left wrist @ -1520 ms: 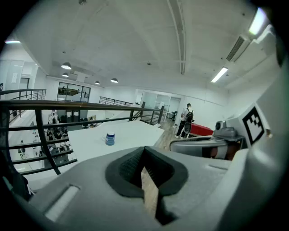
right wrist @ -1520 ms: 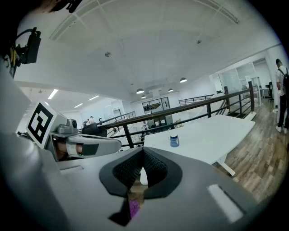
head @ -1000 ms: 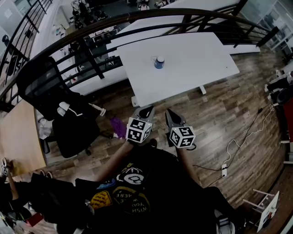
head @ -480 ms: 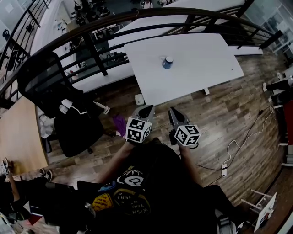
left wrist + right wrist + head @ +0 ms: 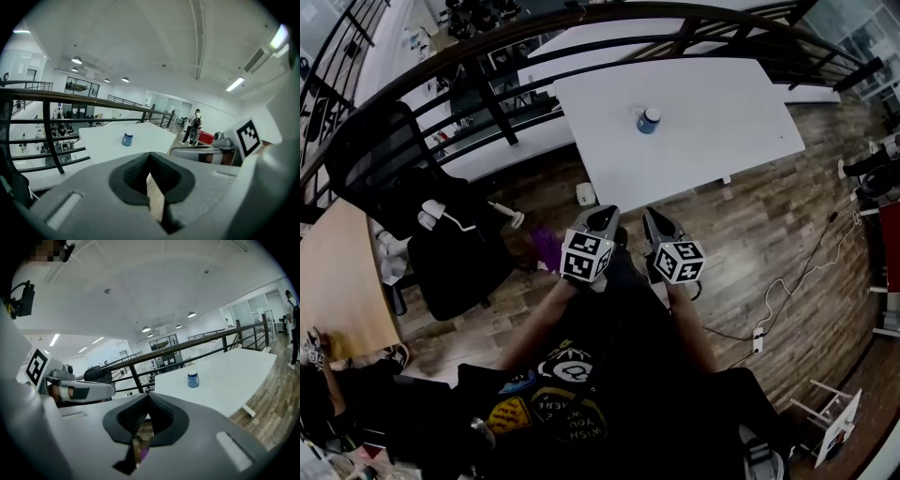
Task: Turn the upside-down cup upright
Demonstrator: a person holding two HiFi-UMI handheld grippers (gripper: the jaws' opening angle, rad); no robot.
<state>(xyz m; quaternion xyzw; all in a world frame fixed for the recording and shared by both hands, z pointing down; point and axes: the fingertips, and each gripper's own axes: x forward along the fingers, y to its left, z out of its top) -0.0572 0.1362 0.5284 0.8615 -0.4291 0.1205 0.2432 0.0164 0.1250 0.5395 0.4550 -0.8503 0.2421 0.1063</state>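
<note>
A blue cup (image 5: 649,119) with a white base on top stands upside down on the white table (image 5: 722,112). The cup (image 5: 127,138) shows far ahead in the left gripper view and again as the cup (image 5: 192,378) in the right gripper view. My left gripper (image 5: 601,217) and right gripper (image 5: 654,219) are held side by side over the wooden floor, short of the table's near edge. Both are shut with nothing between the jaws. Each gripper carries a marker cube (image 5: 585,255).
A dark curved railing (image 5: 487,56) runs behind the table. A black office chair (image 5: 441,225) draped with dark clothing stands at the left. A wooden desk (image 5: 333,281) lies at the far left. A white cable (image 5: 787,291) trails on the floor at right.
Both grippers have moved forward toward the table together. The table and cup sit nearer in the head view.
</note>
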